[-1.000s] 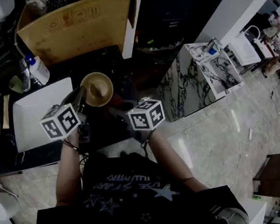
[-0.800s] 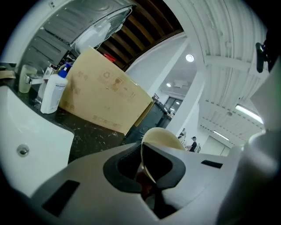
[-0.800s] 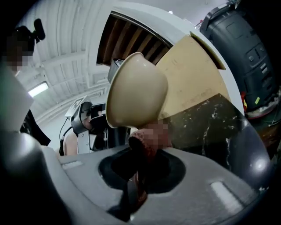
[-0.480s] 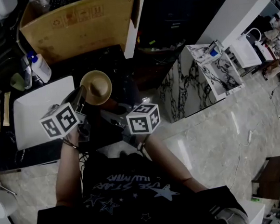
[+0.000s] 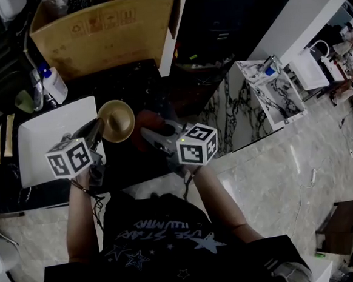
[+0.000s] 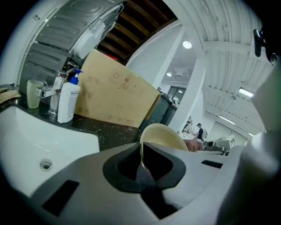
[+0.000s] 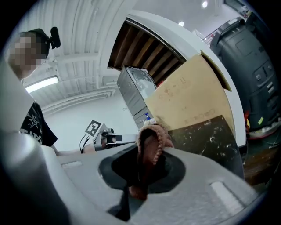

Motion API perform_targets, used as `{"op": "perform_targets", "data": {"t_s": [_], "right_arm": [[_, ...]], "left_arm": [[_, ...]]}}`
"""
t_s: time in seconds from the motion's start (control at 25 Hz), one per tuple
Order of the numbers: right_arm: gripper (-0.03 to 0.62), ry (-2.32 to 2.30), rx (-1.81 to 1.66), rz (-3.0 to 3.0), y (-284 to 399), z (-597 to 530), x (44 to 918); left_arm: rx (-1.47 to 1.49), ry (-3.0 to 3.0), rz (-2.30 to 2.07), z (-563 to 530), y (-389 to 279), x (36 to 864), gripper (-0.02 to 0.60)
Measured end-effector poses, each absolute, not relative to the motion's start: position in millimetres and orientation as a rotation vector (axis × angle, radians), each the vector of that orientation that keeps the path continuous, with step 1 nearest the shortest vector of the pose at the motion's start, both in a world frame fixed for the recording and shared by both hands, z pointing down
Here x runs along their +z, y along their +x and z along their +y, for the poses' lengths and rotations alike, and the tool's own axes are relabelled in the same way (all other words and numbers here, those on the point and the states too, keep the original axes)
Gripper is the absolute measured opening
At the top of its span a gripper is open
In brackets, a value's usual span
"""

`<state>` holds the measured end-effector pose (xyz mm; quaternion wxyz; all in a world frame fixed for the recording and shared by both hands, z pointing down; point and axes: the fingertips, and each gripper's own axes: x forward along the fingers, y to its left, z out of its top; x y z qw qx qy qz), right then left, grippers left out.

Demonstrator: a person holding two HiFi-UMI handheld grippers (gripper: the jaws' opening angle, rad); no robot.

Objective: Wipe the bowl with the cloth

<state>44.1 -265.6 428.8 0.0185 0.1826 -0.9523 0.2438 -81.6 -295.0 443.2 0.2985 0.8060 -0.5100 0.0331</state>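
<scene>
L tool [image 6: 147, 173] — clamped on bowl [image 6: 163, 133] rim | R tool [image 7: 138, 183] — pinching cloth [image 7: 152, 139] (bunched)

Head view: the left gripper [image 5: 100, 129], clamped on the rim of the round tan bowl [image 5: 116, 121], has shifted down and left; the bowl now sits closer to the right edge of the white rectangular sink [image 5: 42, 139]. The right gripper [image 5: 146, 132] has swung out to the right; its marker cube stands larger and further from the left one. The reddish-brown knitted cloth [image 5: 147, 120] in its jaws now shows just right of the bowl, where earlier it was not discernible.
</scene>
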Motion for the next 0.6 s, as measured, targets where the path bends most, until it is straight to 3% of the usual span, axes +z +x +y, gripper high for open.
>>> {"op": "perform_targets", "data": {"t_s": [0.6], "right_arm": [[0.046, 0.189, 0.459, -3.058, 16.0, -268.6, 395.1]], "left_arm": [[0.368, 2.609, -0.853, -251.3, -40.7, 417.6, 0.020]]}}
